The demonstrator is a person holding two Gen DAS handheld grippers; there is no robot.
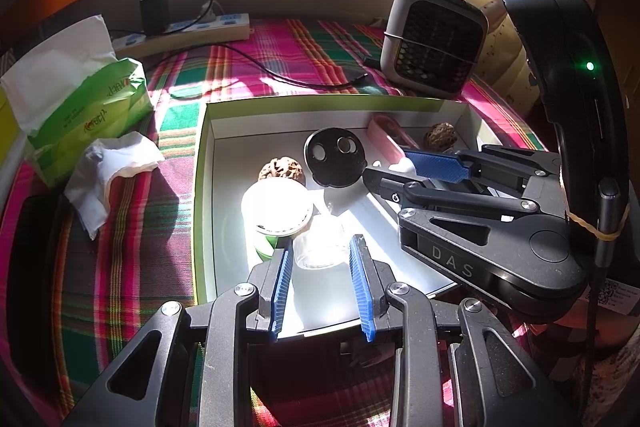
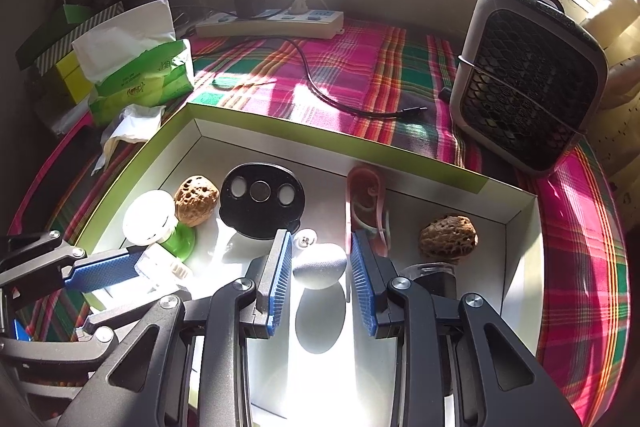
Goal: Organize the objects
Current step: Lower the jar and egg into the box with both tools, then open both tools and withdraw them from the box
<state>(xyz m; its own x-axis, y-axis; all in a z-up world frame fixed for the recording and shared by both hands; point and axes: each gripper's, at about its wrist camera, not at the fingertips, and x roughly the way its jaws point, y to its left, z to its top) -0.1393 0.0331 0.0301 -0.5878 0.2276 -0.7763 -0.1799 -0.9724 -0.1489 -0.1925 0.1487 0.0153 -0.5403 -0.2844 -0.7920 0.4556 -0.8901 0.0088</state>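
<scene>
Your stock sits in a shallow cardboard tray (image 2: 400, 153), white inside with a lime-green rim, laid on a plaid-covered worktop (image 2: 360, 75).

- Two walnuts, brown, deeply pitted: one (image 2: 197, 200) by the left wall, one (image 2: 448, 237) near the right corner.
- Black glossy oval disc (image 2: 262, 201) with three round insets, mid-tray, near the back wall.
- Pink soft-looking clip-like piece (image 2: 366, 197), lying lengthwise between the disc and the right walnut.
- Small white-capped green bottle (image 2: 154, 223), tipped on its side, touching the left walnut.
- Clear plastic case (image 1: 320, 245), boxy, glare-washed, beside the bottle.
- Grey matte egg-shaped piece (image 2: 320, 265), finely textured.
- Dark jar with a clear rim (image 2: 432, 277), partly hidden behind your right finger.

Outside the tray: mesh-fronted fan (image 2: 528, 79) at the right rear, power strip (image 2: 272, 23) at the back, green tissue pack (image 2: 140, 77) and a crumpled tissue (image 2: 132, 127) on the left. The centre of the tray floor is bare.

Your left gripper (image 1: 322, 259) has its ribbed blue jaws part open, astride the clear case; contact is washed out, so you cannot tell whether it is held. Your right gripper (image 2: 320, 255) has its jaws narrowly parted, with the grey egg between the tips; a slim gap shows on each side, nothing clamped.
</scene>
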